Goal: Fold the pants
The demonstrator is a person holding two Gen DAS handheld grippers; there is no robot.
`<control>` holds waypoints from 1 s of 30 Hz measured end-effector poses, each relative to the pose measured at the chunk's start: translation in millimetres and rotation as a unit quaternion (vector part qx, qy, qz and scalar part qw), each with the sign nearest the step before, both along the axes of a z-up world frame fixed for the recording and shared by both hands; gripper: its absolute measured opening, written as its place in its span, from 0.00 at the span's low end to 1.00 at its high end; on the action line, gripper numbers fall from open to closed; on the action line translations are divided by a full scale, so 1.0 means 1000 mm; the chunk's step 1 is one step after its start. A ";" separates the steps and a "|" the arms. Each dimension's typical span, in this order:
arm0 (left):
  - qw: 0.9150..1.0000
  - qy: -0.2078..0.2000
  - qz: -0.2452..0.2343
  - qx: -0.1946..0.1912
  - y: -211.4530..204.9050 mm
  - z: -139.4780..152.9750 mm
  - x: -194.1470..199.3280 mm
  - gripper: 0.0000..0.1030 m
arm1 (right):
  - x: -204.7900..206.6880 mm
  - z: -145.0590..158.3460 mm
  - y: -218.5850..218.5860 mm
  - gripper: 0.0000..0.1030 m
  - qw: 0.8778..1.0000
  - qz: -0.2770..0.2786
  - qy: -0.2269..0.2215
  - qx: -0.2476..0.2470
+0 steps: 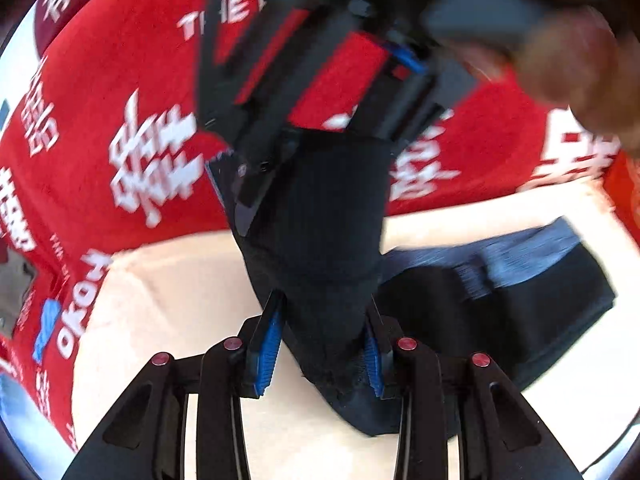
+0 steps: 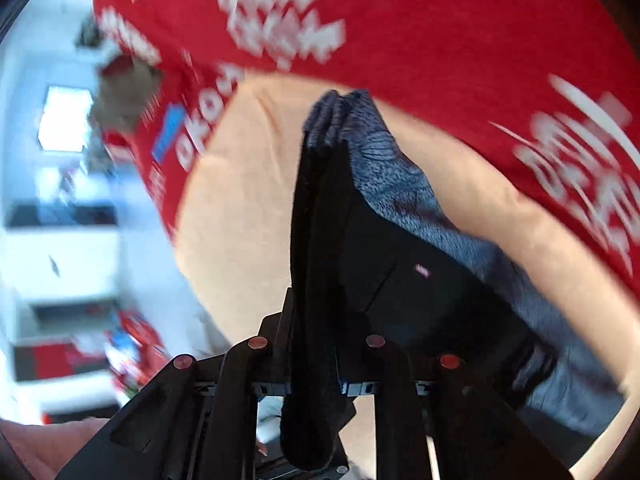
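Between the grippers: the black pants with a grey-blue lining (image 1: pixel 320 240) are hanging in a bunched fold above the pale cream table (image 1: pixel 180 300), one end trailing onto the table at the right of the left wrist view.
Left gripper: the left gripper (image 1: pixel 320 344) is clamping a thick wad of the black fabric between its blue-padded fingers (image 1: pixel 268 344).
Right gripper: the right gripper (image 2: pixel 316 360) is pinching a hem of the pants (image 2: pixel 316 240), cloth draping down through the fingers; the exact finger gap is hidden by fabric, but the cloth is plainly gripped.
Step in hand: judging by the lift, both ends are being brought together for a fold. Doing it well is meaning keeping both grips firm, matching the edges evenly, and lowering the cloth flat so no lining is bunching underneath.
Left view only: it is showing the right gripper (image 1: pixel 328 92) from outside, with a blurred hand (image 1: pixel 560 52) behind it, and the part of the pants resting on the table.
Right view only: it is showing the fuzzy grey lining up close, a small pink tag (image 2: pixel 422 270), and a bright blurred room beyond the table edge.
Surround: a red cloth with white lettering (image 1: pixel 120 120) is filling the background in both views.
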State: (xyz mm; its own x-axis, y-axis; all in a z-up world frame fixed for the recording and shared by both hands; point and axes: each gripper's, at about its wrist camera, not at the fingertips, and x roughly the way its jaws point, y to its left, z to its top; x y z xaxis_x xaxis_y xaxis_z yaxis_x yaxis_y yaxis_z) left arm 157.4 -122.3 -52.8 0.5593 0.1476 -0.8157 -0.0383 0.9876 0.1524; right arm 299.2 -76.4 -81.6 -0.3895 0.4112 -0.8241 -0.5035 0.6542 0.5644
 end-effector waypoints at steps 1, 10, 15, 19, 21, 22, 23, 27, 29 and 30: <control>1.000 -0.003 -0.011 -0.005 -0.014 0.007 0.001 0.36 | 0.002 0.010 -0.028 0.17 0.999 -0.028 0.002 0.023; 0.989 0.003 -0.149 -0.004 -0.167 0.019 0.011 0.36 | 0.001 0.042 -0.245 0.20 0.974 -0.200 -0.005 0.107; 0.974 0.039 -0.221 0.021 -0.247 -0.022 0.010 0.36 | -0.006 0.004 -0.333 0.20 0.957 -0.272 0.007 0.102; 0.967 0.084 -0.238 0.030 -0.277 -0.062 0.010 0.36 | -0.006 -0.043 -0.391 0.20 0.945 -0.313 0.034 0.086; 0.964 0.099 -0.242 0.041 -0.287 -0.079 0.008 0.36 | -0.007 -0.066 -0.410 0.20 0.941 -0.325 0.046 0.077; 0.963 0.103 -0.244 0.051 -0.291 -0.087 0.006 0.36 | -0.008 -0.075 -0.415 0.20 0.940 -0.328 0.049 0.074; 0.962 0.105 -0.246 0.061 -0.294 -0.091 0.005 0.36 | -0.009 -0.086 -0.419 0.23 0.940 -0.330 0.052 0.073; 0.962 0.116 -0.245 0.042 -0.287 -0.090 0.000 0.68 | -0.015 -0.093 -0.423 0.25 0.939 -0.332 0.043 0.078; 0.963 0.120 -0.241 0.036 -0.279 -0.083 -0.002 0.68 | -0.016 -0.089 -0.421 0.25 0.941 -0.328 0.036 0.069; 0.963 0.120 -0.238 0.033 -0.273 -0.077 -0.004 0.68 | -0.017 -0.087 -0.421 0.25 0.943 -0.325 0.033 0.063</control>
State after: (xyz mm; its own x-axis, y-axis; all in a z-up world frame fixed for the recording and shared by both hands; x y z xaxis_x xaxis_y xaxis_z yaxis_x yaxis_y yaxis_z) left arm 153.4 -394.9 -130.1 0.3721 -0.0234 -0.9279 0.4602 0.8728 0.1626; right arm 282.4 -497.4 -168.8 -0.0701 0.6744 -0.7351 0.0200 0.7377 0.6748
